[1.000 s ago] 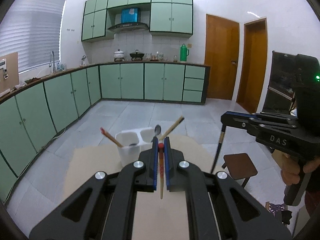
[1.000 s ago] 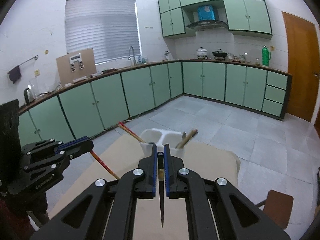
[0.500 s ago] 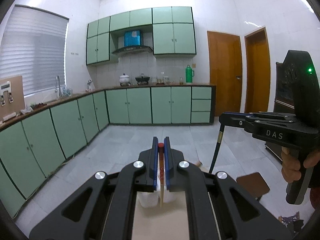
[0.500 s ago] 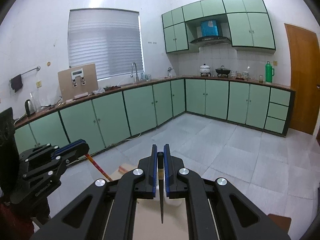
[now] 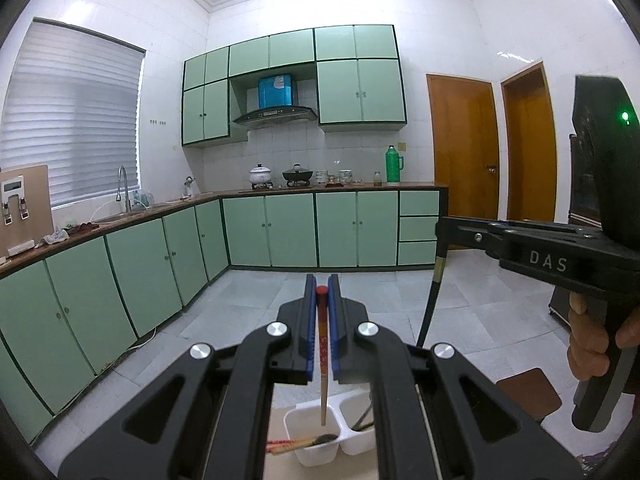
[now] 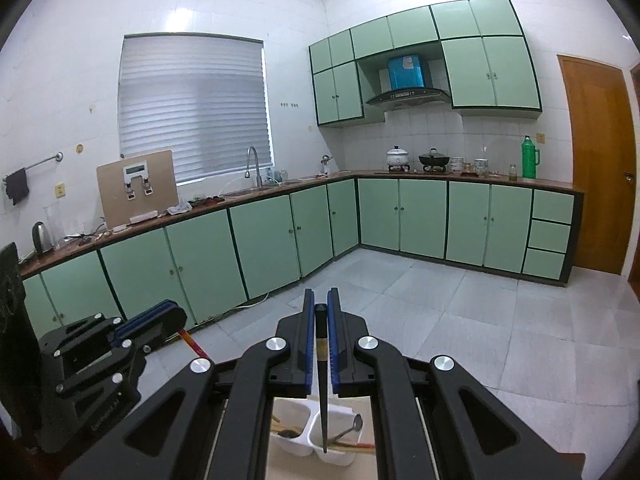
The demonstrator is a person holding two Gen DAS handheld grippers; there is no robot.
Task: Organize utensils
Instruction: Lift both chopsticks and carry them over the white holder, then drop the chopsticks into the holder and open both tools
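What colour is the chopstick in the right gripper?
Black chopstick, with a pale band near the top; clearest in the right wrist view.

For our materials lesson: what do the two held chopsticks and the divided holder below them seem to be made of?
Red-topped chopstick: probably wood or bamboo, pale bare tip, glossy painted upper part. Black chopstick: dark and smooth, lacquered wood or plastic; unclear which. Holder: likely plastic, an even matte white with thin rounded walls.

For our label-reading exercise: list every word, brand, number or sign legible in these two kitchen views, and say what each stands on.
"DAS": on the side of the right claw, seen in the left wrist view.
Lettering on the left claw body in the right wrist view: too blurred to read.
White label on the blue box above the range hood: too small to read.
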